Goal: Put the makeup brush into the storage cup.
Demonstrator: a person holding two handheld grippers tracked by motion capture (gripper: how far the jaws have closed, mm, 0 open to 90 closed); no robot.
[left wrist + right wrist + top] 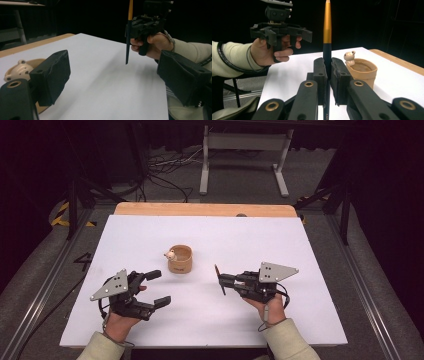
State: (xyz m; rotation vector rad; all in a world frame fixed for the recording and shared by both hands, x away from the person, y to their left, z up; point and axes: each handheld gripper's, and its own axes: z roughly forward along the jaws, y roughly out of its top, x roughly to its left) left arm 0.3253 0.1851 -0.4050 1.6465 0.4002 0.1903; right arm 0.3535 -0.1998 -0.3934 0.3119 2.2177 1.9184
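A tan cup [180,260] with a small bear figure [171,254] on its rim stands near the middle of the white table [260,240]. My right gripper [223,281] is to the right of the cup, shut on a black and orange pencil [219,279]. In the right gripper view the pencil [327,32] stands upright between the pads, with the cup [362,72] beyond to the right. My left gripper [160,287] hovers in front and to the left of the cup, open with nothing between its fingers. From the left gripper view the pencil [127,42] hangs point down over the table.
A wooden strip [200,209] runs along the table's far edge. Beyond it on the floor are a grey metal stand [245,142] and loose cables [167,165]. Metal rails [45,285] flank the table on both sides.
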